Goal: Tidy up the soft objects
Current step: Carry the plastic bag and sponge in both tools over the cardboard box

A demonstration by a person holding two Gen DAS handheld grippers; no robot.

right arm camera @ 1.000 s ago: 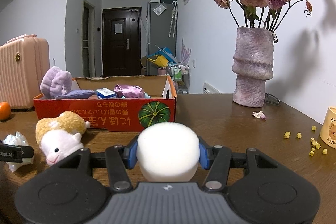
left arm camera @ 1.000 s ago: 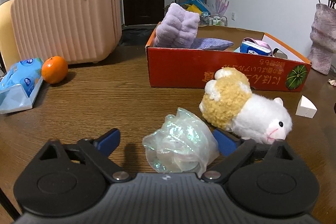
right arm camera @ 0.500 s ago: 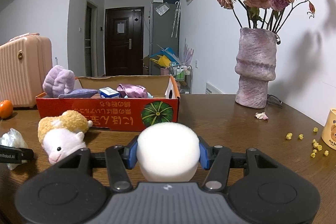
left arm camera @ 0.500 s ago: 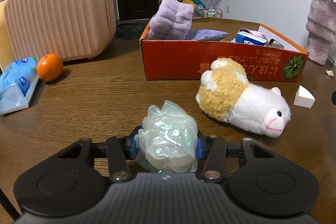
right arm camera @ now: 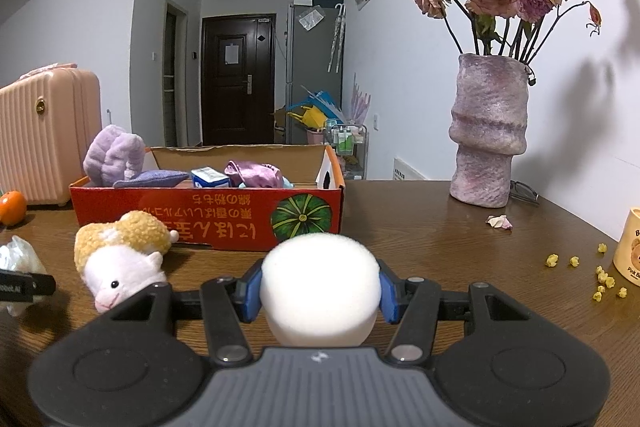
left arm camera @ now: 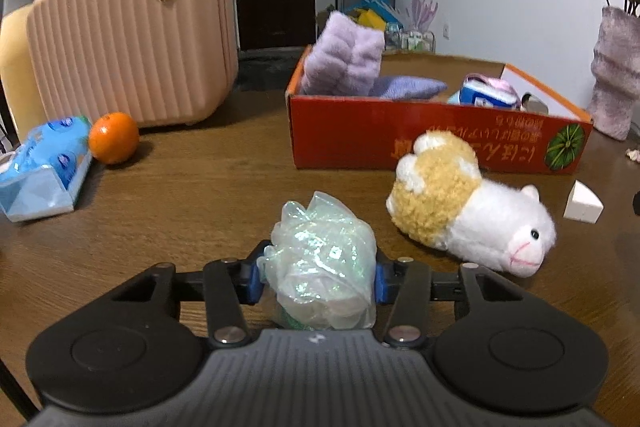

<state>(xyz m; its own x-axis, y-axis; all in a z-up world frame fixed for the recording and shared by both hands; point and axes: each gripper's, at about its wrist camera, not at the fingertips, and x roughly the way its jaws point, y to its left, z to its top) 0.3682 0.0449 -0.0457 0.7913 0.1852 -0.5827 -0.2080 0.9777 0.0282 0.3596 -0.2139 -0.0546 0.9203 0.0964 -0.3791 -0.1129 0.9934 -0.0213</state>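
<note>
Holding two items, neither boxed yet: my left gripper (left arm camera: 317, 273) has just closed its jaws on the iridescent mesh puff (left arm camera: 322, 263); my right gripper (right arm camera: 319, 291) is clamped on the white sponge (right arm camera: 319, 289). Already in the red box (right arm camera: 208, 213): purple plush cloth (left arm camera: 344, 61), lilac pillow (left arm camera: 408, 87), tissue pack (left arm camera: 486, 95). Left on the bench (left arm camera: 200, 195): plush hamster (left arm camera: 468, 211), wedge sponge (left arm camera: 583, 207).

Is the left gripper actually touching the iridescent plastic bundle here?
Touching. The left wrist view shows the left gripper with both blue pads pressed into the sides of the iridescent plastic bundle, no gap on either side.
</note>
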